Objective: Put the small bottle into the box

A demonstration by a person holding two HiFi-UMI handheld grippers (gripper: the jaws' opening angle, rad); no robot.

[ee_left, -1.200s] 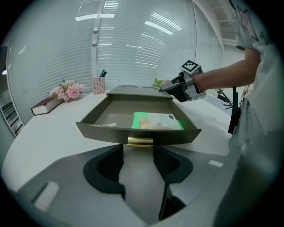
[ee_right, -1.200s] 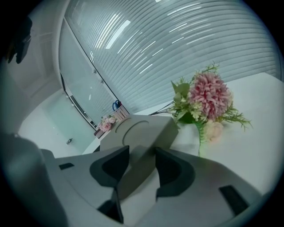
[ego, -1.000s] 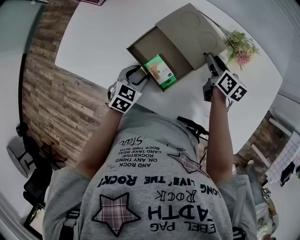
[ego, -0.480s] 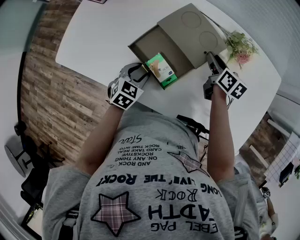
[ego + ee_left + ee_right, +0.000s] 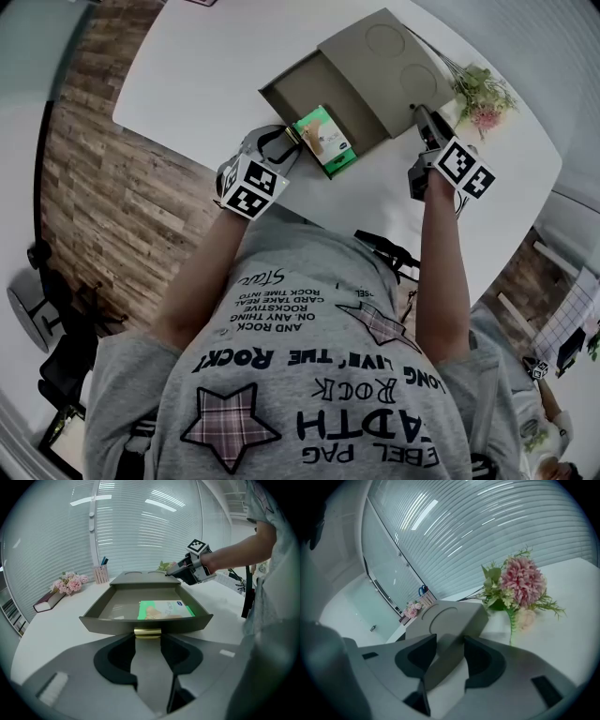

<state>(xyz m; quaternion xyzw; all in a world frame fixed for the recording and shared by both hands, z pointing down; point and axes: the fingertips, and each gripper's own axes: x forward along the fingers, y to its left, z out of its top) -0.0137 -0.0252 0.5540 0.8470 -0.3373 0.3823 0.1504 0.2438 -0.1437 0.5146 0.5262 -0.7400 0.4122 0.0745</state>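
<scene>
White round tabletop (image 5: 206, 84) over a wood-plank floor (image 5: 84, 197), with slatted blinds (image 5: 140, 527) behind it; that is where you are working. Your taupe box (image 5: 394, 56) stands on it, two shallow circles pressed into its top; its drawer (image 5: 295, 94) is pulled out towards you. The green-and-white pack (image 5: 322, 141) lies flat on the drawer's floor, close behind the front wall and towards your right; it carries a small blue oval logo and some lettering, both too small to read; whether the small bottle is inside it you cannot tell.

Your left gripper (image 5: 147, 638) points at the drawer's front; its jaws stand apart and have just been closing a little; the brass handle (image 5: 147, 631) sits between their tips, and the pads do not visibly press it. Your right gripper (image 5: 450, 641) is at the box's near right corner; its jaws are clamped on that corner, the taupe edge filling the gap between them.

A bunch of pink flowers (image 5: 520, 585) lies on the table just beside the box; a second pink posy (image 5: 70, 582) rests by a dark book (image 5: 49, 601) at the far left, near a pink pen pot (image 5: 100, 573). Your grey shirt (image 5: 319, 375) reads, upside down to the head view, "LIVE", "THE ROCK!" and "AND ROCK".
</scene>
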